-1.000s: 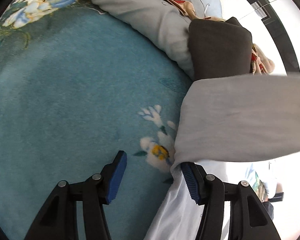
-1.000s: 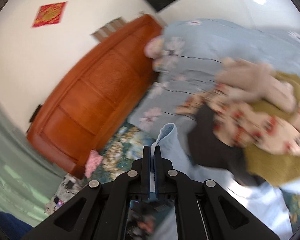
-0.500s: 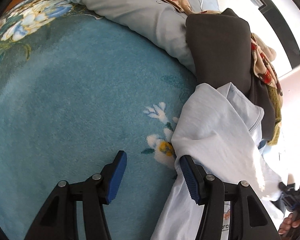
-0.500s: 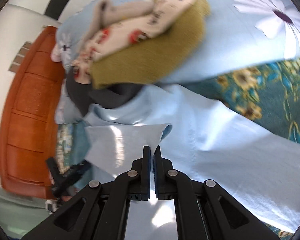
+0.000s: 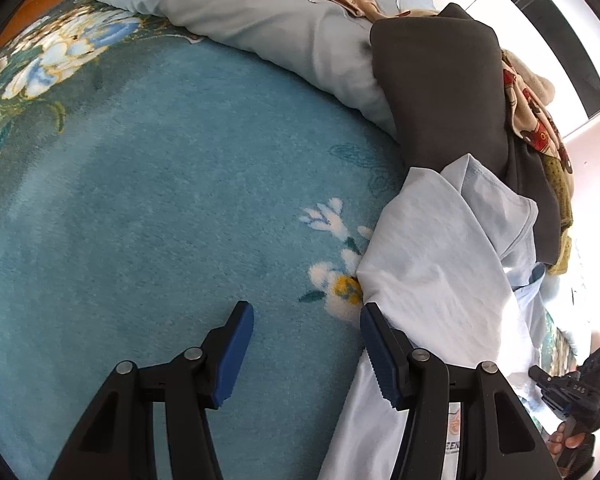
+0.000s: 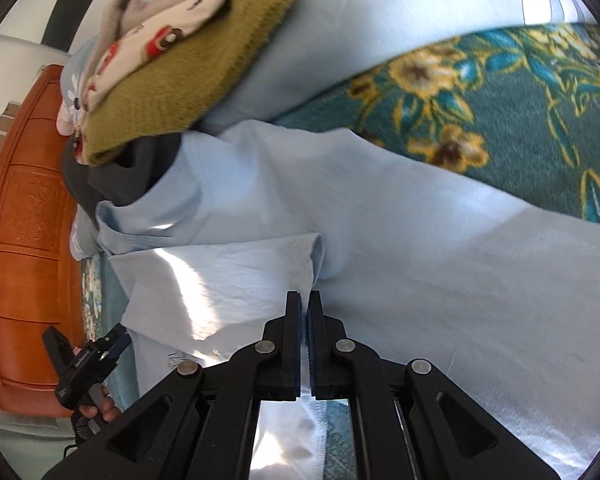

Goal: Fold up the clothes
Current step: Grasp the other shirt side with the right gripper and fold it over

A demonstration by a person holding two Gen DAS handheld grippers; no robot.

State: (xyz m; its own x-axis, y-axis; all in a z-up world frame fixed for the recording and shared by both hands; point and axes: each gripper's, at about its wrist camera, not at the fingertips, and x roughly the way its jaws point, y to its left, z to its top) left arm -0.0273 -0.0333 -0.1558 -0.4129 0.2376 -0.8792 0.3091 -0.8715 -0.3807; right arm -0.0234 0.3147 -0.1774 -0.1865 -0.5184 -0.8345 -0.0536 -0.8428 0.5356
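Note:
A light blue shirt (image 6: 420, 240) lies spread on a teal floral blanket (image 6: 520, 92). My right gripper (image 6: 304, 300) is shut on the edge of a shirt sleeve folded over the body (image 6: 220, 276). In the left wrist view the same shirt (image 5: 440, 264) lies bunched at the right. My left gripper (image 5: 306, 316) is open and empty just above the blanket (image 5: 160, 220), its right finger (image 5: 376, 344) touching the shirt's edge. The left gripper also shows in the right wrist view (image 6: 86, 356), and the right gripper in the left wrist view (image 5: 572, 388).
A pile of folded clothes sits beyond the shirt: a dark grey garment (image 5: 440, 80), an olive knit (image 6: 204, 80) and a patterned cream one (image 6: 160, 20). A pale blue quilt (image 5: 280, 12) lies behind. A wooden headboard (image 6: 24, 220) stands at the left.
My right gripper has swung down from mid-air, carrying the sleeve over and laying it on the shirt body. My left gripper has stayed open in about the same place.

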